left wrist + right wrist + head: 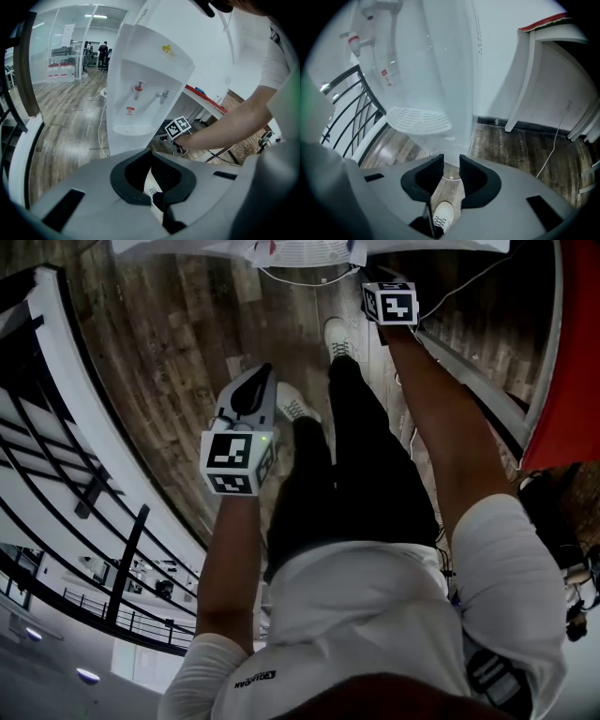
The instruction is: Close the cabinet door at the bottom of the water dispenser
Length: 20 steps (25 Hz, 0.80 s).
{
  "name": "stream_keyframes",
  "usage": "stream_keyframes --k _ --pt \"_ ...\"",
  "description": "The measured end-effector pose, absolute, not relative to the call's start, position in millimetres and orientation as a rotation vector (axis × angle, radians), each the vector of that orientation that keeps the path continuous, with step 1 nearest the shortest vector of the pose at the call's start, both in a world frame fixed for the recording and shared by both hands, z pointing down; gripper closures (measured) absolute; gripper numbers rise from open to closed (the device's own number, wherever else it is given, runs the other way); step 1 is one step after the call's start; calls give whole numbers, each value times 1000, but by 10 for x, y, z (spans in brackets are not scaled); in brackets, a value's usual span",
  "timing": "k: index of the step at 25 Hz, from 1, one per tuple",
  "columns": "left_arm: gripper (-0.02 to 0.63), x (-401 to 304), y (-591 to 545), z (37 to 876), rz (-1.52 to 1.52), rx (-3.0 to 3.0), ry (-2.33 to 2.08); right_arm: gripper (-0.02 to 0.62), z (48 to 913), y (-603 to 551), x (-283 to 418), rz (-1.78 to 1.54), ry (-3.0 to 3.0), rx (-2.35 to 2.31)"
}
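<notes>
The white water dispenser [140, 84] stands upright with a red tap [138, 87], a grey tap [162, 95] and a drip tray [135, 129]. Below the tray its front shows as a plain white panel [129, 143]; I cannot make out the door's edges. My left gripper [150, 152] is shut with nothing in it and hangs over the floor in front of the dispenser [261, 373]. My right gripper [451, 161] is open and empty, close under the drip tray [419, 120] at the dispenser's side [440, 70]. Its marker cube [390, 302] shows beside the dispenser's base.
A red-topped white table [548, 21] stands right of the dispenser, with a leg [525, 79] and a thin cable [555, 145] on the wooden floor. A black railing [356, 112] runs along the left. The person's white shoes [337, 334] stand below the grippers.
</notes>
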<state>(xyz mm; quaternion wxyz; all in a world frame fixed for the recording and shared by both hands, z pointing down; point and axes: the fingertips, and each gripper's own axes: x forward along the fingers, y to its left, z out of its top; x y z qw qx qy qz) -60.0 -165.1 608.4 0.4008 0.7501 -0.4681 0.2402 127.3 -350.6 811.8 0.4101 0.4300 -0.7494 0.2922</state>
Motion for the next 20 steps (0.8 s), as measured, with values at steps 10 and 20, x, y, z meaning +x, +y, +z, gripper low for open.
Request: stream_keyframes --k 10,20 --pt "607 -596 -1357 5450 600 2001 -1226 485 7414 -3145 1259 710 -1917 1123" --pt "607 -720 -1198 4969 632 2103 -1243 499 6672 -2901 1043 671 -1996 1128"
